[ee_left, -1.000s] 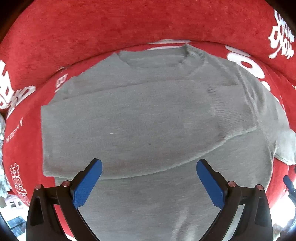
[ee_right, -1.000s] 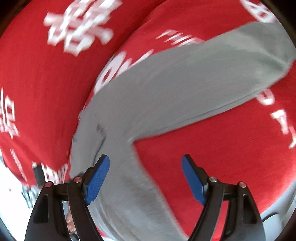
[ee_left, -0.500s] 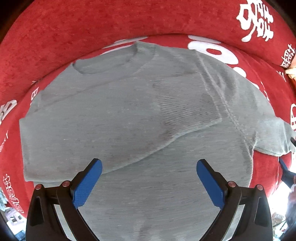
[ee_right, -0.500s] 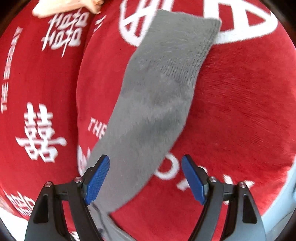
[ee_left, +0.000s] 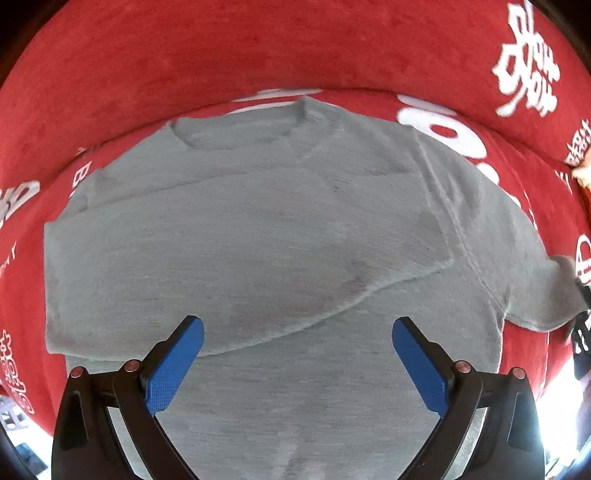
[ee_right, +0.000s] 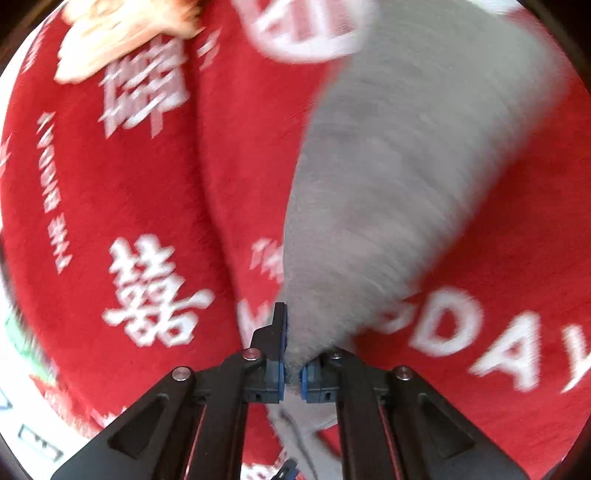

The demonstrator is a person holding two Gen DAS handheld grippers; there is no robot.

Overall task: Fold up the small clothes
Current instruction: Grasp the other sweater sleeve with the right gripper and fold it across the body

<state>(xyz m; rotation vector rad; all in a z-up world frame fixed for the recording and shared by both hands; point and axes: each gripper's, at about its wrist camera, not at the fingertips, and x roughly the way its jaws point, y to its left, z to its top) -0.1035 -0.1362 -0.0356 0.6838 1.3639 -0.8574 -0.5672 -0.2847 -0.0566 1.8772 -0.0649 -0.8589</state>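
Observation:
A small grey knit sweater (ee_left: 258, 258) lies flat on a red blanket (ee_left: 184, 66), collar at the far side. One sleeve is folded across its chest. My left gripper (ee_left: 297, 354) is open and empty above the sweater's lower body. The other sleeve (ee_right: 406, 166) stretches out over the blanket in the right wrist view, blurred by motion. My right gripper (ee_right: 291, 373) is shut on that sleeve near its base, with grey cloth pinched between the blue pads.
The red blanket (ee_right: 110, 184) has white characters and letters printed on it. A pale orange object (ee_right: 122, 33) lies at the far left in the right wrist view. The blanket's edge and a bright floor show at the lower left (ee_right: 22, 406).
My right gripper has closed on the outstretched sleeve; it was open over it half a second ago. The left gripper has stayed open and shifted slightly over the sweater.

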